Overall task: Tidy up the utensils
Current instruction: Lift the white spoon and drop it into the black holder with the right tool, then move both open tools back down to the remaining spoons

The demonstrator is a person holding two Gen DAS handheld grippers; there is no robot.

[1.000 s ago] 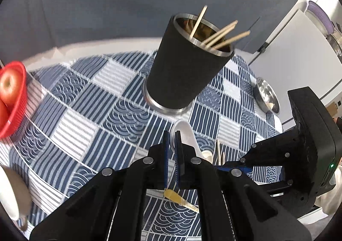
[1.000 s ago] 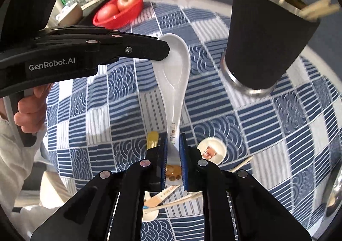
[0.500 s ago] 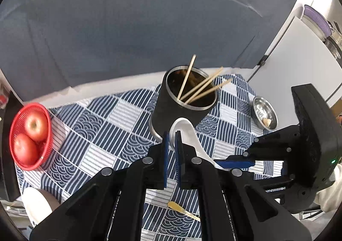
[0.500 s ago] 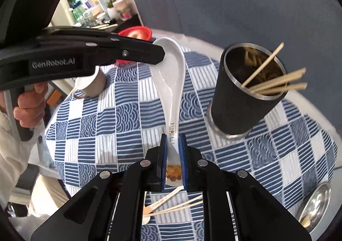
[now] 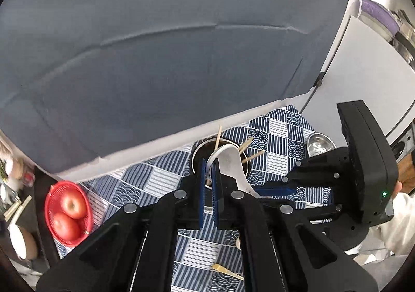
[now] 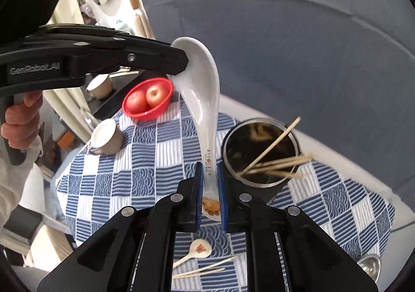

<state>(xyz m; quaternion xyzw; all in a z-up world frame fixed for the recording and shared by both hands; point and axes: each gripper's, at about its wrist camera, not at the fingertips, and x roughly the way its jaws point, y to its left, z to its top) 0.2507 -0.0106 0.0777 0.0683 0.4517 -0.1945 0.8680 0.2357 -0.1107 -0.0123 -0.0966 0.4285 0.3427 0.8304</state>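
A white ceramic soup spoon (image 6: 205, 100) is held by both grippers high above the table. My right gripper (image 6: 209, 170) is shut on its handle. My left gripper (image 5: 209, 170) is shut on the edge of its bowl (image 5: 228, 159); its tip also shows in the right wrist view (image 6: 179, 63). The black utensil cup (image 6: 259, 159) with several chopsticks stands below and to the right of the spoon; it also shows in the left wrist view (image 5: 199, 154). A small spoon (image 6: 194, 250), loose chopsticks (image 6: 205, 268) and a yellow utensil (image 5: 225, 270) lie on the checked cloth (image 6: 145, 162).
A red basket of apples (image 6: 147, 98) and a brown mug (image 6: 105, 136) sit at the table's left. A steel bowl (image 5: 319, 144) sits at the right. A grey backdrop (image 5: 155, 58) stands behind the table.
Both grippers have lifted the spoon higher above the table, still holding it. The cup and cloth look smaller and lower in both views.
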